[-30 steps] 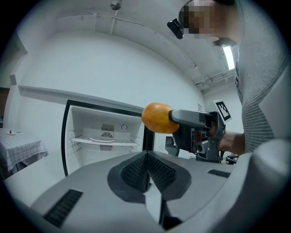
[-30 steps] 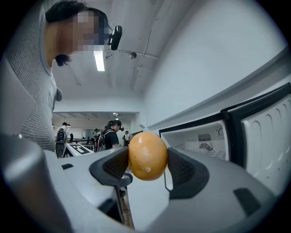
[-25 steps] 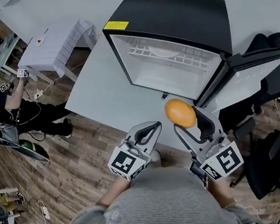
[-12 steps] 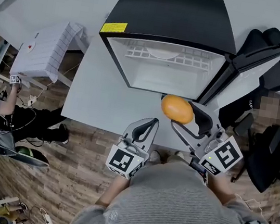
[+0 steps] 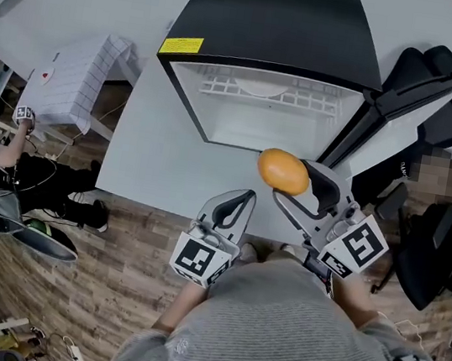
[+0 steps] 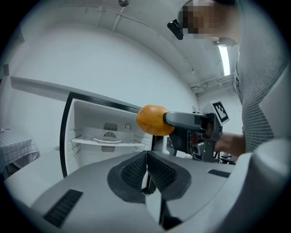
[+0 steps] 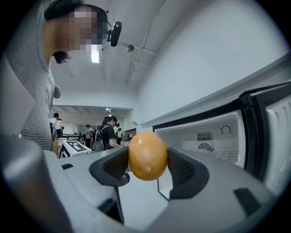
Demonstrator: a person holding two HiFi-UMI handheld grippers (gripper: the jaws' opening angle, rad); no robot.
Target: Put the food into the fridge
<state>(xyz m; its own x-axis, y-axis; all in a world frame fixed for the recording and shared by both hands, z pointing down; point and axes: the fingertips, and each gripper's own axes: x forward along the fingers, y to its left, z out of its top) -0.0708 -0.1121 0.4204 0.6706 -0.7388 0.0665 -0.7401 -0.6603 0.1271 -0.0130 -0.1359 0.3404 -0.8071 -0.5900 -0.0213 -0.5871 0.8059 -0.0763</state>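
right tongs [image 7: 148, 160] clamped on an orange fruit [image 5: 283, 171], poised in front of the open fridge [image 5: 277, 22]

its two pads press the fruit's sides, so it rides clear above the counter [image 5: 170, 158], just outside the fridge's lower right corner and not yet inside. left tongs [image 6: 146, 166] are closed on nothing and held low beside it, apparently kept out of the way. the fridge door [image 5: 397, 118] stands swung wide to the right, leaving the white inside and its wire shelf [image 5: 266, 88] free for the fruit, likely the next stop.

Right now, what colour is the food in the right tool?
Orange food, clearest in the right gripper view.
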